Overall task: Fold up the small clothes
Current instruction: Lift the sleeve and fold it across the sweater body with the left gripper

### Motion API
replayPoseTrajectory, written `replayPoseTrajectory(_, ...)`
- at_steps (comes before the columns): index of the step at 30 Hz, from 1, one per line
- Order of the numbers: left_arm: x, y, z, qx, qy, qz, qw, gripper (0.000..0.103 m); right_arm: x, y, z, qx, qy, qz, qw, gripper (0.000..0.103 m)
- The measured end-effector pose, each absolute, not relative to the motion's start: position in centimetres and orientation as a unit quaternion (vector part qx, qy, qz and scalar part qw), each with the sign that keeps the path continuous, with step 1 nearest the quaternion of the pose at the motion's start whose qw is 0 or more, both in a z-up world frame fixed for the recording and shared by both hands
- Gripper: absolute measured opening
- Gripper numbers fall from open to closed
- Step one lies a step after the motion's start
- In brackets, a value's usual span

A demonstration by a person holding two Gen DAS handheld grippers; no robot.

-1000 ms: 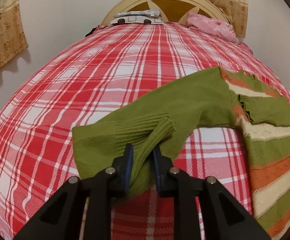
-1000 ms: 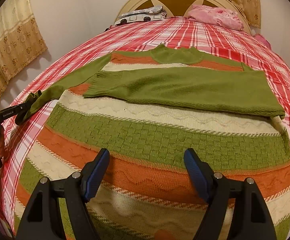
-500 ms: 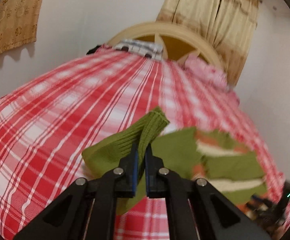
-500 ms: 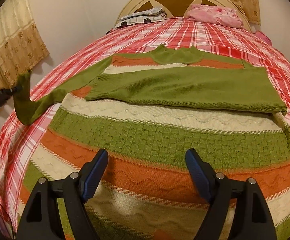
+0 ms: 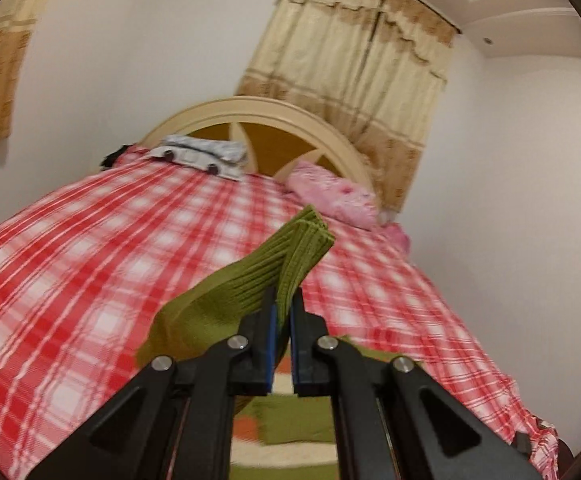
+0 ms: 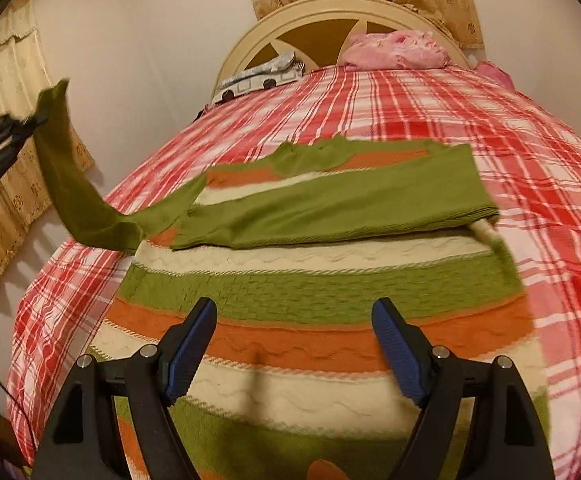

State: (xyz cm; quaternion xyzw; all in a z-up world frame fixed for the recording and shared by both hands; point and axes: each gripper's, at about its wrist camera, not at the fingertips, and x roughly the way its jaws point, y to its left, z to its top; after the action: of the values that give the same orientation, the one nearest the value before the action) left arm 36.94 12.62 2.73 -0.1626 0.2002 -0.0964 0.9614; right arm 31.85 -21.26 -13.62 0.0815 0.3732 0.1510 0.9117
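Left gripper (image 5: 284, 304) pinches the sweater's green sleeve (image 5: 266, 276); right gripper (image 6: 292, 320) hangs spread, apparently above its stripes.

Warm, dim indoor light, motion blur throughout, soft wall shadows, strong fisheye bending and dark corners.

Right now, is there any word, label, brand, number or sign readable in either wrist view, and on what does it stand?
None can be read.
Left hand-held gripper: pale marks on its black body, too blurred.
Folded cloth by the headboard: vehicle print, no lettering legible.
Sweater: no label visible.
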Motion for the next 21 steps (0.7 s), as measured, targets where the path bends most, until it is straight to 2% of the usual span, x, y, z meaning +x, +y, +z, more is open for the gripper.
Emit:
replayPoseTrajectory(11, 40.5, 1.9, 2.9, -0.162, 0.212, -0.163, 0.950, 0.005, 29.8, -26.0, -14.2, 0.103, 0.368, 0.138, 0.914, 0.080)
replayPoseTrajectory(21, 42.5, -8.7, -3.8, -0.115, 0.269, -0.180, 0.939, 0.005, 28.3, -30.0, -15.8, 0.142, 0.380, 0.121, 0.906, 0.080)
